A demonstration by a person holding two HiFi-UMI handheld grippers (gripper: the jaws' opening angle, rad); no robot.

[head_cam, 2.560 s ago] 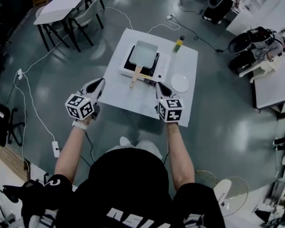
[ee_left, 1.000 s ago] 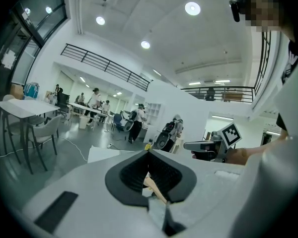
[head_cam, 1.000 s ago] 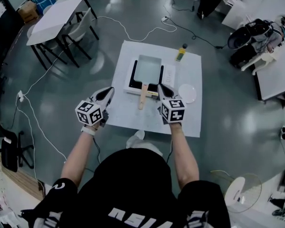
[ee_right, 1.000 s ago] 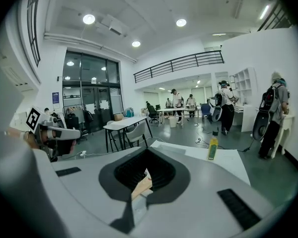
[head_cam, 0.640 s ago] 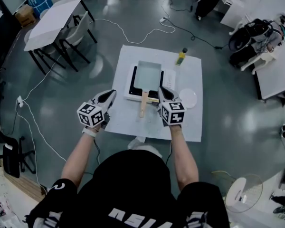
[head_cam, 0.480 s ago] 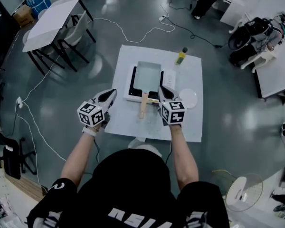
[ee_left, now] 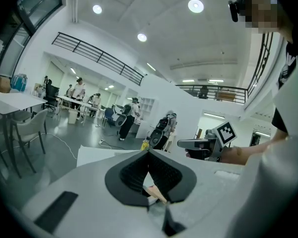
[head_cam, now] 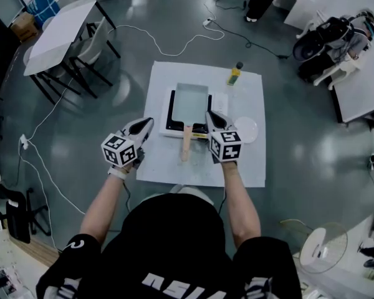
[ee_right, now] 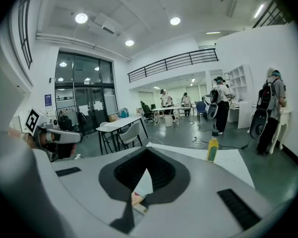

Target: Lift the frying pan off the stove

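Frying pan point(head_cam: 191, 100) — rectangular, pale, wooden-handled — sits on the stove point(head_cam: 171, 114); left gripper point(head_cam: 146, 123) and right gripper point(head_cam: 209, 116) have fingers closed, empty.

On the table point(head_cam: 159, 167) the pan point(head_cam: 191, 99) sits on the stove point(head_cam: 171, 116), its handle point(head_cam: 186, 145) pointing toward the person. The plate point(head_cam: 246, 129) lies right of the stove, and the bottle point(head_cam: 235, 74) stands behind the plate. The left gripper point(head_cam: 146, 123) and right gripper point(head_cam: 209, 114) flank the handle.

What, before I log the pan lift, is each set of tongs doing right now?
Left tongs: closed, holding nothing.
Right tongs: closed, holding nothing.
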